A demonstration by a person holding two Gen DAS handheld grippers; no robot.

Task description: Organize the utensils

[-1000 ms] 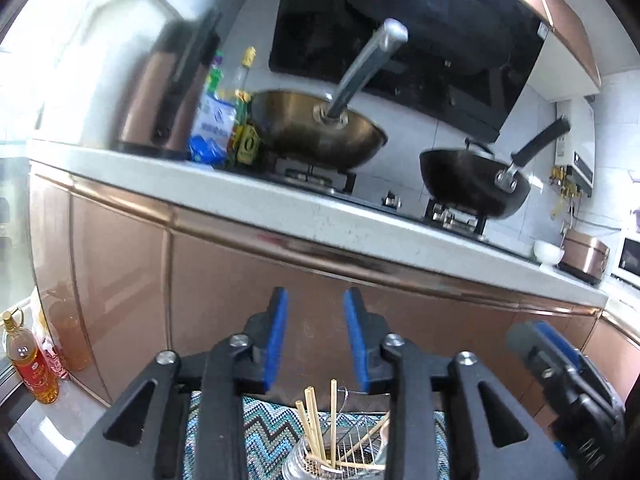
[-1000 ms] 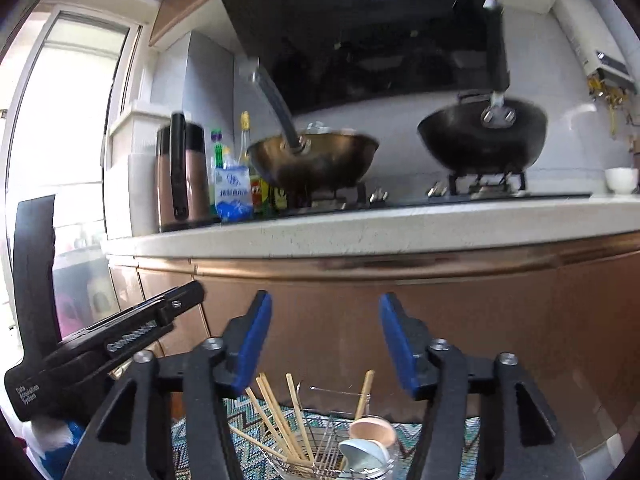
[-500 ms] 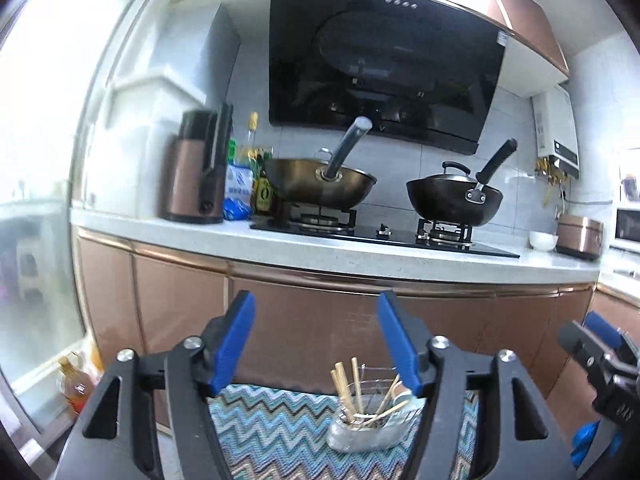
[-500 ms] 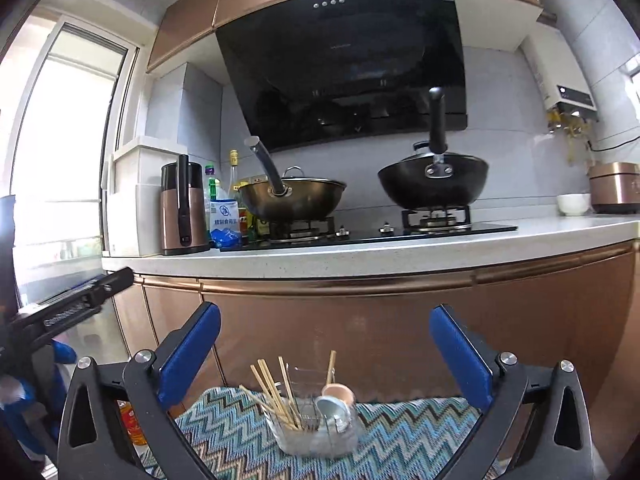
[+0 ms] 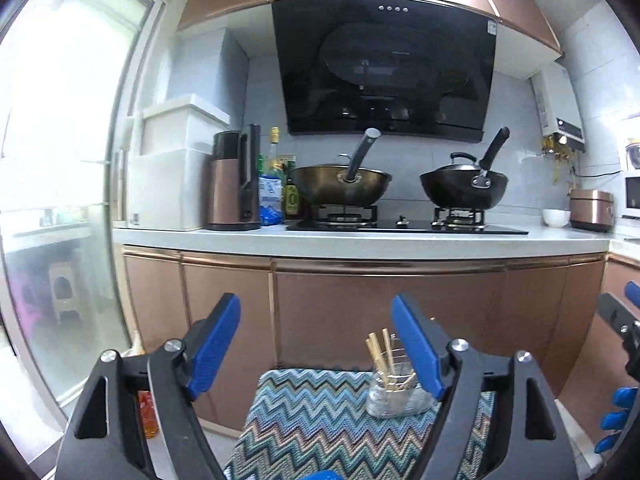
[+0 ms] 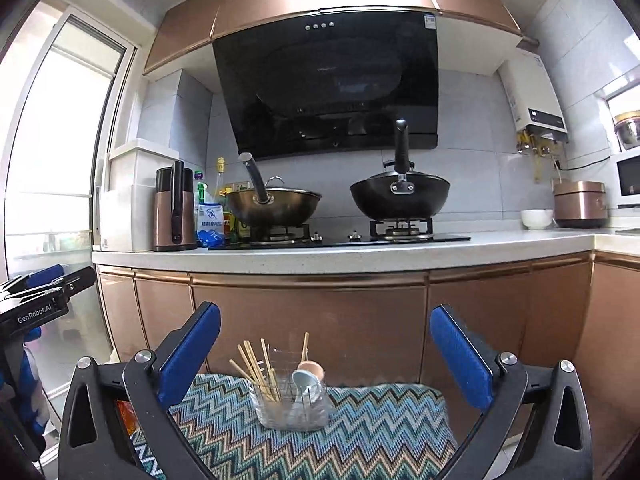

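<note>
A clear utensil holder [image 6: 290,406] stands on the zigzag-patterned cloth [image 6: 360,432] of a low table in front of the copper cabinets [image 6: 312,320], with wooden chopsticks [image 6: 256,368] and spoons [image 6: 306,376] upright inside. The right gripper [image 6: 325,346] stands spread wide and holds nothing. The left gripper [image 5: 316,340], whose jaws have just been opening, also holds nothing, well back from the holder.

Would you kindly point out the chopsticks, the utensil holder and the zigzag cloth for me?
chopsticks [image 6: 256,368], right wrist view, on the middle of the bundle.
utensil holder [image 6: 290,410], right wrist view, on its clear front wall.
zigzag cloth [image 6: 384,424], right wrist view, on a bare patch.
</note>
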